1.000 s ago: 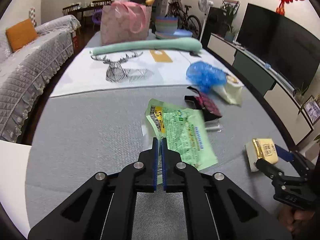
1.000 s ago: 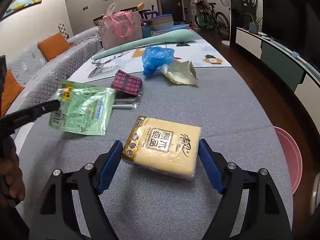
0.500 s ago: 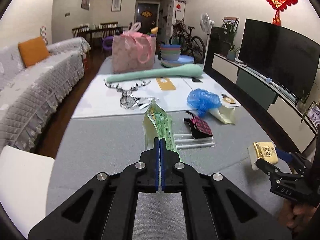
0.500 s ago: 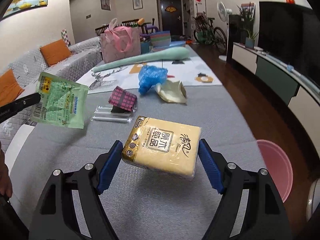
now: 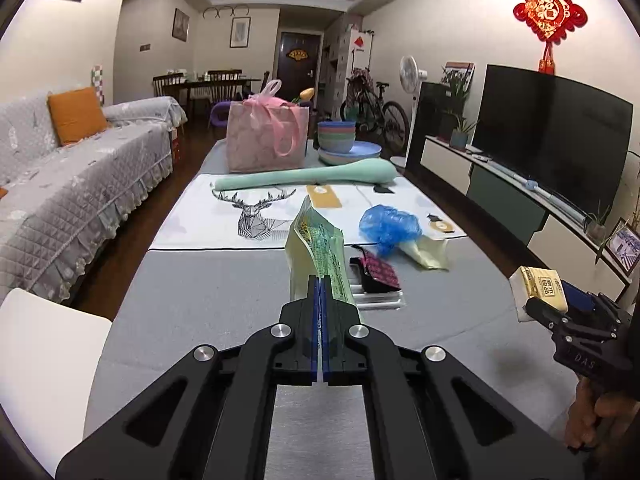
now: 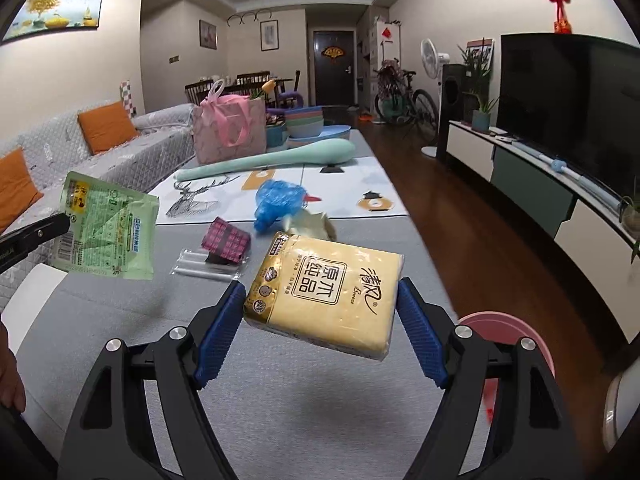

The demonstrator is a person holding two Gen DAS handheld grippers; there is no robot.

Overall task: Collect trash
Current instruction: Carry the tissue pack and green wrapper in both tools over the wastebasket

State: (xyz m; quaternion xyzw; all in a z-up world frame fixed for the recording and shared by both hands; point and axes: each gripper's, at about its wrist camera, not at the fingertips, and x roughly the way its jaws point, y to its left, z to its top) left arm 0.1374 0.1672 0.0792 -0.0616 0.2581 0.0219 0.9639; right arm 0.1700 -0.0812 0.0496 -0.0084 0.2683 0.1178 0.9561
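Green, with printed text, the wrapper (image 5: 320, 248) is pinched between the blue pads of the left gripper (image 5: 321, 292), whose jaws are pressed together on its lower edge. It stands up from the pads and is lifted clear of the grey table (image 5: 208, 300). In the right wrist view the same wrapper (image 6: 108, 228) hangs in the air at the left side, above the table (image 6: 120, 320).

The right gripper (image 6: 320, 312) is clamped on a yellow tissue pack (image 6: 326, 292). One blue pad presses each short side, and the pack is held tilted, off the table. In the left wrist view this pack (image 5: 540, 286) shows at the far right, with a hand (image 5: 592, 420) under the tool.

More trash lies on the table beyond the grippers. A dark pink packet (image 6: 226, 240) rests on a clear plastic sleeve (image 6: 208, 266). Just behind them is a crumpled blue bag (image 6: 280, 200), and a pale yellow wrapper (image 5: 428, 252) touches it on the right side. Farther back a white mat with a deer drawing (image 5: 260, 216) covers the table, and on it lie a long mint-green roll (image 5: 304, 176), a pink bag (image 5: 264, 140) and stacked bowls (image 5: 338, 140).

On the floor to the right of the table stands a pink bin (image 6: 516, 336), near the right gripper. I can see only part of its rim.
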